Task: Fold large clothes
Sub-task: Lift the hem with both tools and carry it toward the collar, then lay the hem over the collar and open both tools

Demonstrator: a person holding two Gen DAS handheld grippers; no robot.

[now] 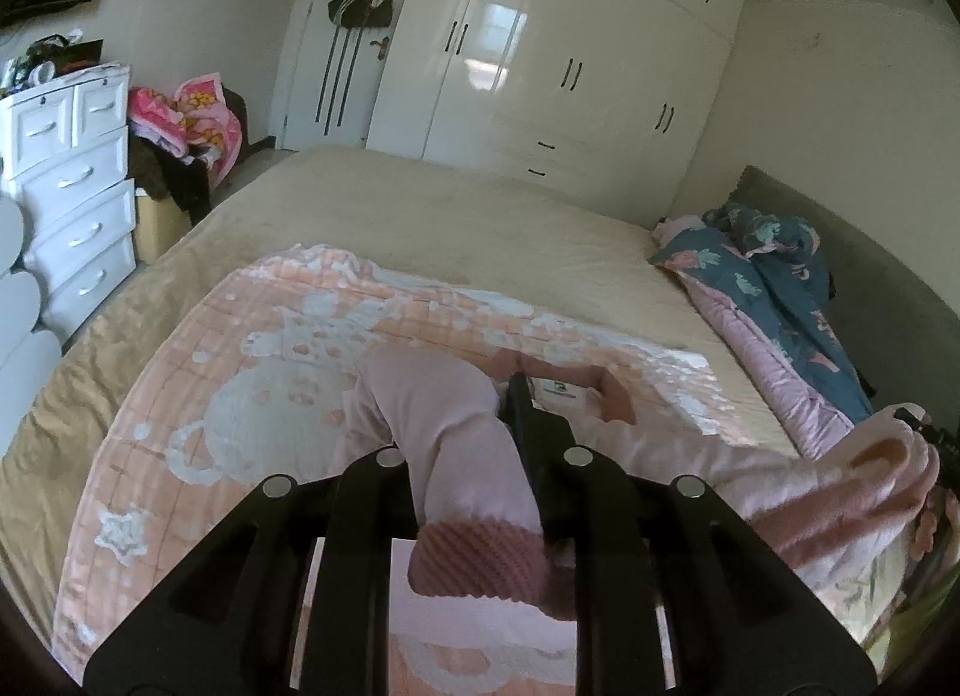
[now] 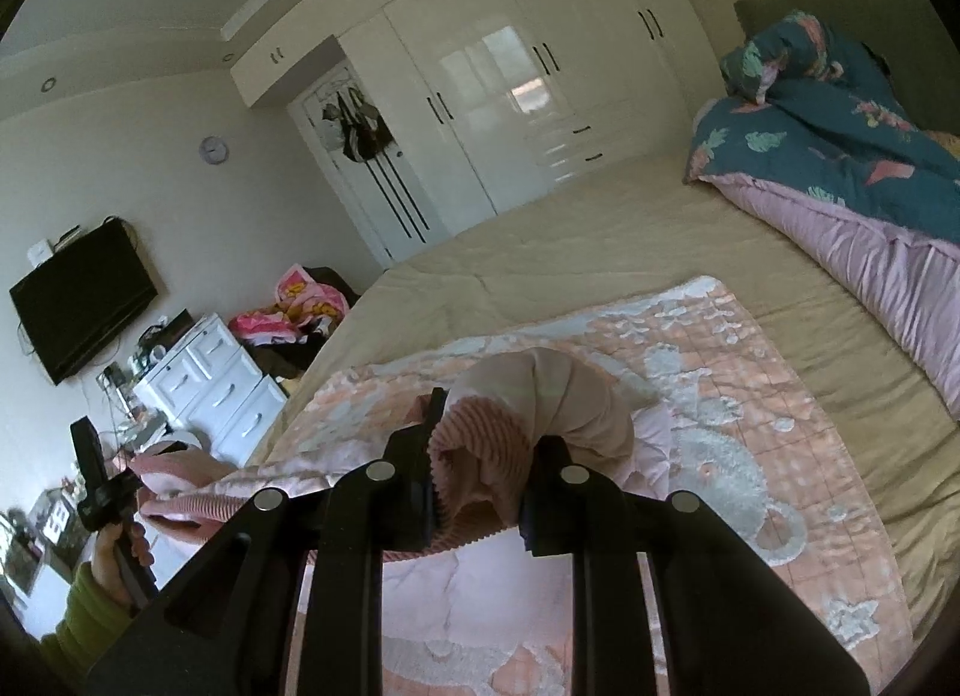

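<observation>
- Left wrist: left gripper (image 1: 510, 516) clamped on pink garment (image 1: 456, 456), above peach blanket (image 1: 252, 372) on tan bed (image 1: 456, 216). White wardrobe (image 1: 540, 48) behind, drawers (image 1: 72, 198) left.
- Right wrist: right gripper (image 2: 480, 492) closed on garment's ribbed cuff (image 2: 480, 432). Teal quilt (image 2: 840, 156) far right; TV (image 2: 84, 300) on wall.

Garment (image 1: 444, 414) on blanket (image 1: 252, 348) on bed (image 1: 480, 216)

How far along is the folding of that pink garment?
Early. Done: the pink garment is over the peach blanket. In hand: the left gripper and right gripper each clamp a ribbed edge, lifting it. Left: every fold; it hangs bunched.
</observation>
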